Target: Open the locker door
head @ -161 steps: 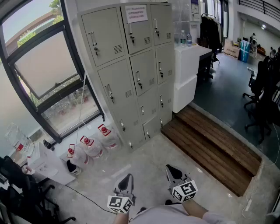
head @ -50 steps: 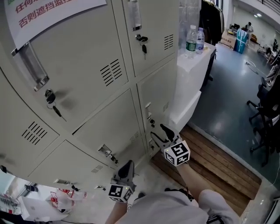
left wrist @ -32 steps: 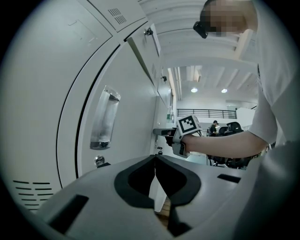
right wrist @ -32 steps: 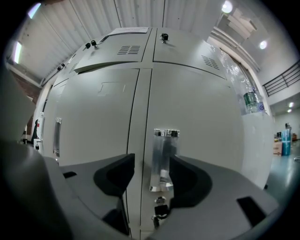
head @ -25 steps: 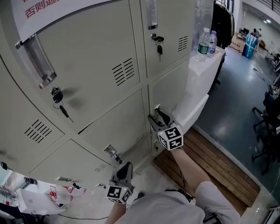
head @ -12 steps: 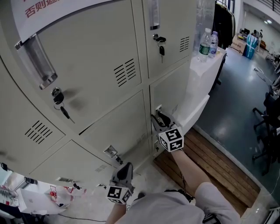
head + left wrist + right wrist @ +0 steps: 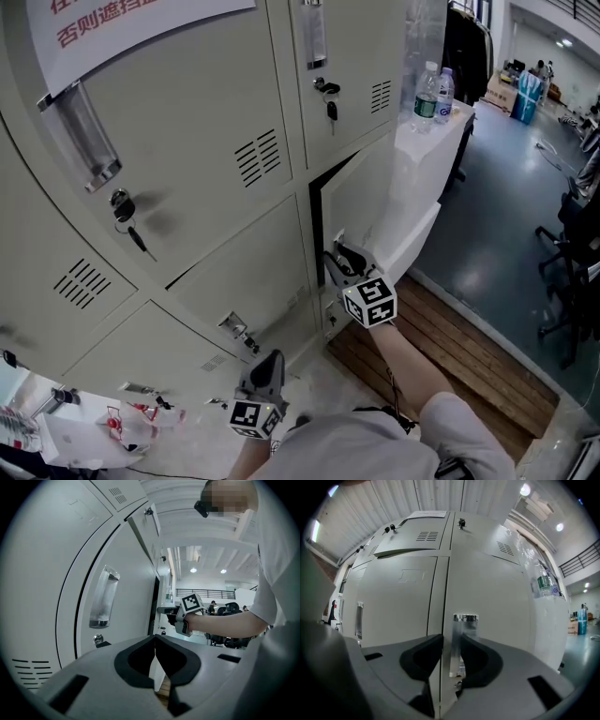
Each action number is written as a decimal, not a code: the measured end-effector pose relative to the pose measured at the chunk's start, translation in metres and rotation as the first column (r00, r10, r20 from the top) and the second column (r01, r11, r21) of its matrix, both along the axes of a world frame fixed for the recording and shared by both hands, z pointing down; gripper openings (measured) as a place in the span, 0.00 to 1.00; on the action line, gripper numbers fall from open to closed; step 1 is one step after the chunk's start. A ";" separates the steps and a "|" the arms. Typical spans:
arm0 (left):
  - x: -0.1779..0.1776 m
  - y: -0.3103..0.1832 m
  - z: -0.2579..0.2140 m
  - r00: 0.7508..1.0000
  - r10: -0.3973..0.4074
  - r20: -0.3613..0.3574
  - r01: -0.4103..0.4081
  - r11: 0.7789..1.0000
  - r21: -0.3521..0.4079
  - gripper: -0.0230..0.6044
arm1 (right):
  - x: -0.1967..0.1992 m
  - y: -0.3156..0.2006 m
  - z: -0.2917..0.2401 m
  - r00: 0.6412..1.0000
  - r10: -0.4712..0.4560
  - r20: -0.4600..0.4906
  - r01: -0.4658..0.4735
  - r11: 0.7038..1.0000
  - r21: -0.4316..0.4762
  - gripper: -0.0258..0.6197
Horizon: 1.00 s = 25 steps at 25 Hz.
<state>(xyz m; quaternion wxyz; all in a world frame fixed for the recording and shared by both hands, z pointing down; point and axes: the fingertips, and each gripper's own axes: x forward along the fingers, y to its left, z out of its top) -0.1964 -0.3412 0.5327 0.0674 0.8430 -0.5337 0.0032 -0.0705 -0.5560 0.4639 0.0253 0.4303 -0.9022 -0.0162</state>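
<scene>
- landmark taken: the chrome handle on the locker door, middle row, right-hand column of the locker bank.
- the right gripper is held level at the handle. its jaws have just been closing and are now clamped on the handle, one pad on each side. the chrome strip is seen standing between them in the right gripper view.
- change noted: half a second back the door is shown flush with its frame. now a dark gap is opened just left of the handle, along the door's free edge and up to its top corner. the door is swung a little out toward the person.
- the doors left of and above the handle are seen shut. a key is hung in the lock above the handle.
- the left gripper is held well below and left of the handle, with its jaws pressed together on nothing. no shift is seen there.
- meaning: the latch is judged freed and the opening begun, but the door is only ajar, so the task is judged not yet done.
- next: the pull is judged best carried on along the door's arc with the grip kept. the thin, smooth handle could be slipped off if the pull is angled.
</scene>
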 end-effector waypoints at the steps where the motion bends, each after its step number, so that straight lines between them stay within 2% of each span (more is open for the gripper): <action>1: 0.002 0.000 -0.001 1.000 0.006 -0.001 -0.006 1.000 0.002 0.05 | 0.002 0.002 0.000 1.000 0.002 0.001 -0.002 1.000 0.001 0.23; 25: 0.073 0.004 0.001 0.984 0.175 -0.018 -0.176 0.984 -0.004 0.05 | 0.089 0.048 0.001 0.995 0.096 -0.010 -0.095 0.995 0.006 0.23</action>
